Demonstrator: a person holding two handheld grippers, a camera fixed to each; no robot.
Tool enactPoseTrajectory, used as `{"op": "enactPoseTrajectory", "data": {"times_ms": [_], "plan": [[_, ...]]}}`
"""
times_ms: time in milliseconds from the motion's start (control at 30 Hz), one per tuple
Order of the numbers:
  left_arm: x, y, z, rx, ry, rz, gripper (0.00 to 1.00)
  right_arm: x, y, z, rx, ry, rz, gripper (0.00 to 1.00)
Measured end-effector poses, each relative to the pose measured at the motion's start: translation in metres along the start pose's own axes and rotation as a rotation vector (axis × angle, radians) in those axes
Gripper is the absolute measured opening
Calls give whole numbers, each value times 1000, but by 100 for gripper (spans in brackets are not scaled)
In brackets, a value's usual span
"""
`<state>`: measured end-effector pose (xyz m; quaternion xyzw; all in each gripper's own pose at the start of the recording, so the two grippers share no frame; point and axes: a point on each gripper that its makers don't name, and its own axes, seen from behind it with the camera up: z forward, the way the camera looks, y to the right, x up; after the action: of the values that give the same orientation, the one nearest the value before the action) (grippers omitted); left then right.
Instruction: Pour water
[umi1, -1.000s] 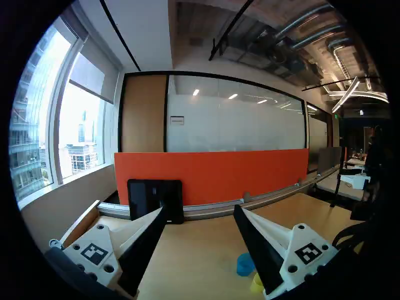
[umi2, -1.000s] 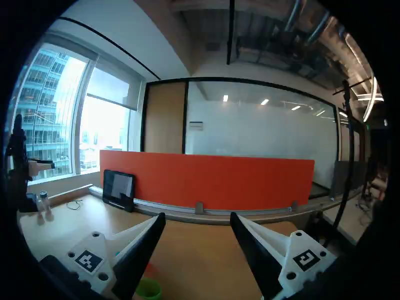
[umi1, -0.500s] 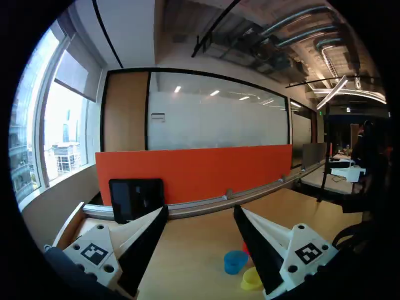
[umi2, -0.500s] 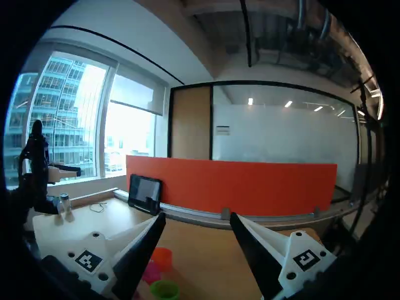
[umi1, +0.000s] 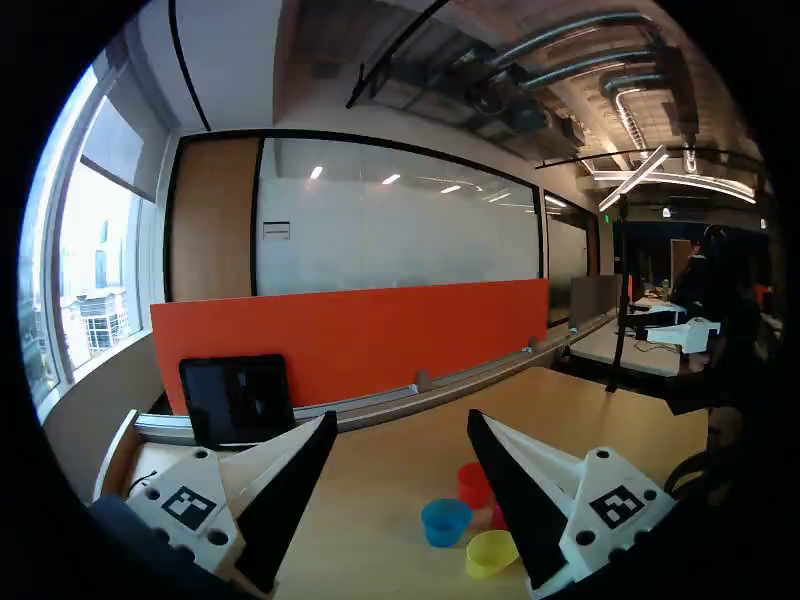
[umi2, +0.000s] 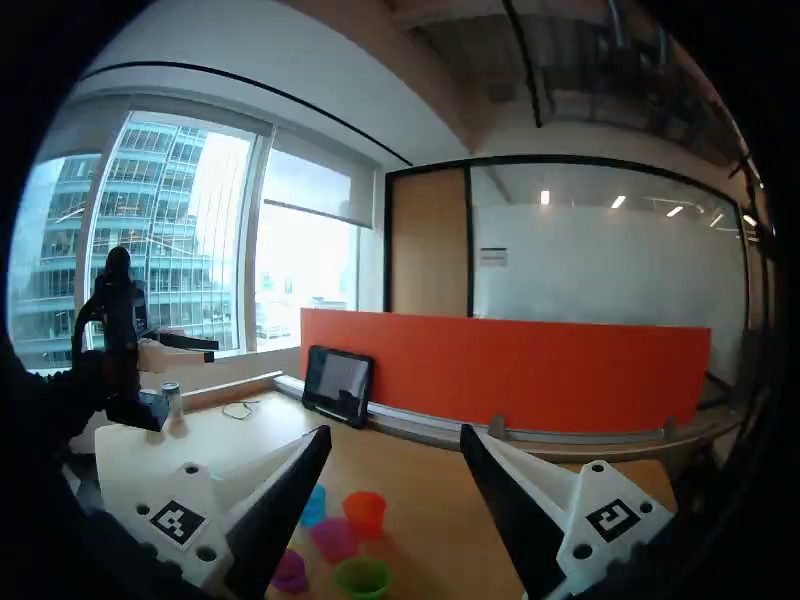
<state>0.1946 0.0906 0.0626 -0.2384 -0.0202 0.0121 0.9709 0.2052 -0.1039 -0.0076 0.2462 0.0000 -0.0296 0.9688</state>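
Observation:
Several small coloured cups stand on the wooden desk. In the left gripper view a blue cup (umi1: 445, 522), a red cup (umi1: 474, 484) and a yellow cup (umi1: 491, 552) sit low between my left gripper's (umi1: 400, 415) open fingers. In the right gripper view a blue cup (umi2: 314, 505), an orange cup (umi2: 365, 512), a pink cup (umi2: 335, 538), a green cup (umi2: 362, 577) and a purple cup (umi2: 290, 572) lie below my right gripper (umi2: 394, 430), which is open and holds nothing. A small clear bottle (umi2: 170, 398) stands at the desk's far left, beside the left gripper (umi2: 178, 346) held in a hand.
An orange divider (umi1: 350, 340) runs along the back of the desk (umi1: 380, 500), with a dark tablet (umi1: 238, 398) leaning against it. Large windows (umi2: 180, 250) are on the left. More desks and a person (umi1: 715, 290) are at the far right.
The left gripper view has swung right, bringing the red and yellow cups into sight. The right gripper view has swung left and down, revealing several cups. Both grippers stay open.

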Motion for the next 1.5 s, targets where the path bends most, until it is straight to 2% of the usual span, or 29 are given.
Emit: {"op": "enactPoseTrajectory", "data": {"times_ms": [500,1000,1300,1500], "plan": [[-39,17,20,-94,-104,35,96,-22,-12,1,85,-81,-14,100],[-87,16,40,-163,-219,39,97,-65,-18,4,151,-180,-33,100],[-116,24,52,-217,-277,76,96,-94,-23,8,190,-237,-32,100],[-137,33,61,-257,-324,92,97,-115,-22,11,203,-282,-29,100]]}}
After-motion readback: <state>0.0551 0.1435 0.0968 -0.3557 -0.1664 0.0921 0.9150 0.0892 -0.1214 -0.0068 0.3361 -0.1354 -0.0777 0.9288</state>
